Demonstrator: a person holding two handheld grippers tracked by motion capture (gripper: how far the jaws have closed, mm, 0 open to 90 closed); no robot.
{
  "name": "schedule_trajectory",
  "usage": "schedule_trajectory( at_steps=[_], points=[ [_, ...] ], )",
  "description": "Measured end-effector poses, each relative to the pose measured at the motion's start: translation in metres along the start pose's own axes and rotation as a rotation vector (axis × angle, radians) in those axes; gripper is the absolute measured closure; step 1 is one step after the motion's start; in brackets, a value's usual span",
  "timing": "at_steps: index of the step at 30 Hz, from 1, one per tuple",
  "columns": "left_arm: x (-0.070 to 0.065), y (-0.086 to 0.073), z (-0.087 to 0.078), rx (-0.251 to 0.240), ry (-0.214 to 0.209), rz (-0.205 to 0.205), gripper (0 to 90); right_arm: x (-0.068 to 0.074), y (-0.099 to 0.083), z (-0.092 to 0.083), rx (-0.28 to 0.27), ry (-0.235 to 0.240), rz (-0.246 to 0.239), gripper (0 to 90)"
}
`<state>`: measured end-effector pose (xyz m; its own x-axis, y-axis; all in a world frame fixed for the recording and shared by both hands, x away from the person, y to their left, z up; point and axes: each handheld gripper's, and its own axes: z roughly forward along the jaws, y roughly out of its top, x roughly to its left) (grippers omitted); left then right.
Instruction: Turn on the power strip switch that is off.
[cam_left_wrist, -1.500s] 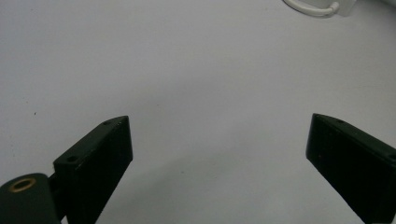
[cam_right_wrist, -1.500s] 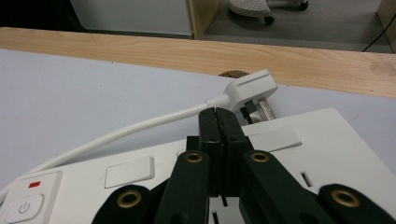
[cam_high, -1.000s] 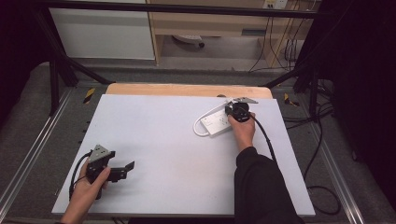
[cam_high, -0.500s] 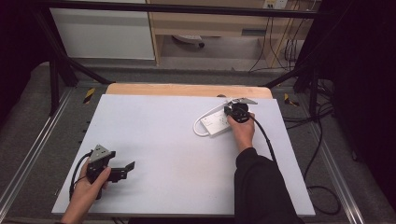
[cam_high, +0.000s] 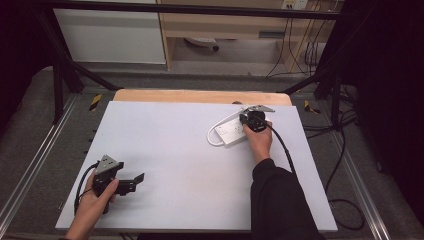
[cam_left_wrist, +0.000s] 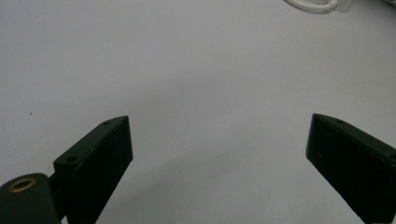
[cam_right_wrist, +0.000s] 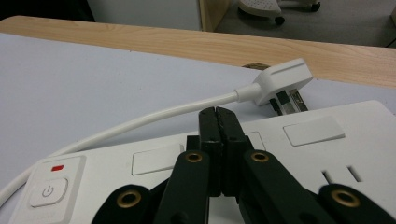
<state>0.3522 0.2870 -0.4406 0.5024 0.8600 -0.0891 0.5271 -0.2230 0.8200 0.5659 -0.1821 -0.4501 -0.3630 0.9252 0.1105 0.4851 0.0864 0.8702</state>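
White and bare, the surface (cam_high: 190, 165) carries little: at its near left corner the left tool (cam_high: 120, 181) rests in the person's left hand (cam_high: 95, 202), jaws spread wide and holding nothing, well apart from the work. Far across, near the right back edge, lies the white power strip (cam_high: 231, 131), its cable (cam_high: 216, 140) looping off the left end. The right tool (cam_high: 248, 120) sits over it with jaws clenched flat together; nothing appears to be caught between them, and their tips seem to rest on or just above the strip's top face.

The step in hand looks like pressing on the strip with the closed tips, perhaps toward a switch or a socket cover. To do it well, bring the tips straight down on the chosen spot and press squarely, since the light strip could slide or tilt; the idle left tool could steady its near end.

From above, the strip is small and its face is unreadable. The right gripper view gives what that lacks: a power button (cam_right_wrist: 48, 192) with a red mark at the left end, shuttered sockets, and the plug (cam_right_wrist: 279, 85) lying beside the strip's far edge. The left gripper view adds the empty gap between its jaws and a bit of cable far off.
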Motion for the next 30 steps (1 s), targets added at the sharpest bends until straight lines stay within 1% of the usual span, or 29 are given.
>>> schedule_trajectory(
  at_steps=[11,30],
  points=[
    [0.0001,-0.0001,0.0001,0.001,0.0,-0.001,7.0,0.0002,0.0001,0.0002,0.002,-0.001,0.011,90.0],
    [0.0001,-0.0004,0.0003,0.005,-0.001,-0.002,7.1,0.0004,-0.0006,0.0005,0.0,-0.002,0.009,90.0]
  ],
)
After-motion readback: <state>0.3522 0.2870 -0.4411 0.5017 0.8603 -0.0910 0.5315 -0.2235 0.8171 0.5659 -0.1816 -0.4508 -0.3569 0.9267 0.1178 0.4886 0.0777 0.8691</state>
